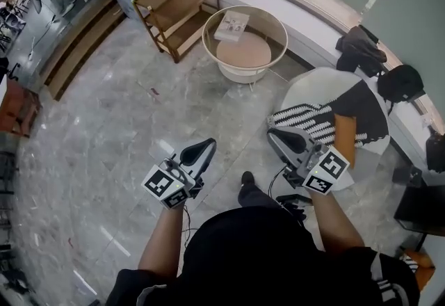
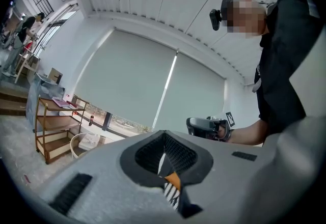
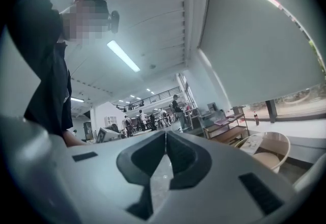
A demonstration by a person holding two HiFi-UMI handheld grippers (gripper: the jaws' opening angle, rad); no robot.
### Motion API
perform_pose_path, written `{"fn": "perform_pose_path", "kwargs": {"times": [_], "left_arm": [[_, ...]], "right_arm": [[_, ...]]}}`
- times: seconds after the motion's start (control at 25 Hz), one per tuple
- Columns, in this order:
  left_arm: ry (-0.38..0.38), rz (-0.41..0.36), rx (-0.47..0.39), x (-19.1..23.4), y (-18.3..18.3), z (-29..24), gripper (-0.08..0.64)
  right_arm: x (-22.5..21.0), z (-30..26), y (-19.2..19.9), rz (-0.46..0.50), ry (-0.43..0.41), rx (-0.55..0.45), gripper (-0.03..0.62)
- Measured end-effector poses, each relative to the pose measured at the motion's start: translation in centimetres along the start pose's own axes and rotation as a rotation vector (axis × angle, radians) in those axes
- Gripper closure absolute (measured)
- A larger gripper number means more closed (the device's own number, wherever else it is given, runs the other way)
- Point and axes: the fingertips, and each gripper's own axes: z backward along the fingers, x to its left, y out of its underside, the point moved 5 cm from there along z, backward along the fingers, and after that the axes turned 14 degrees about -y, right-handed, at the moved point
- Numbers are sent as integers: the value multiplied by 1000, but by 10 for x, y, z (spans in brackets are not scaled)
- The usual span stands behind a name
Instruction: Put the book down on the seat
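Observation:
A pale book (image 1: 231, 25) lies at the back of a round white tub chair (image 1: 276, 26), against its rim, above the tan seat cushion (image 1: 245, 52). In the left gripper view the chair (image 2: 77, 142) sits low at the left with the book (image 2: 91, 140) inside. It appears at the right edge of the right gripper view as the chair (image 3: 272, 141). My left gripper (image 1: 203, 148) and right gripper (image 1: 280, 135) are held level over the marble floor, well short of the chair. Both are shut and hold nothing. The right gripper (image 2: 191, 126) also shows in the left gripper view.
A second white round seat (image 1: 313, 85) with a striped cushion (image 1: 313, 122) and an orange item (image 1: 345, 134) stands right beside my right gripper. A wooden shelf cart (image 1: 174, 9) is left of the tub chair. Dark bags (image 1: 361, 47) lie on the window ledge. Wooden steps (image 1: 76, 47) run at far left.

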Motion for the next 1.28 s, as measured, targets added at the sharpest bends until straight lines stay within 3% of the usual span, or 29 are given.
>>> {"fn": "perform_pose_path", "kwargs": {"times": [0.24,0.6,0.8,1.04,1.28], "left_arm": [[43,9,-16,11,-26,-78,537],[37,25,23,47,-37,-136,535],[47,11,44,99,-33,-168,537],[190,5,122,157,-45,-225,535],[213,34,131,233,-73,-271,535]], "right_arm": [[-79,0,-13,-57,-31,-13,563],[-156,-24,-15,-119,-62,-29,563],[-210,-51,-18,-141,-54,-42,563],[-279,-106,-38,-159,-38,-40,563],[-347,-167,-60,-143,-2,-35,563]]}}
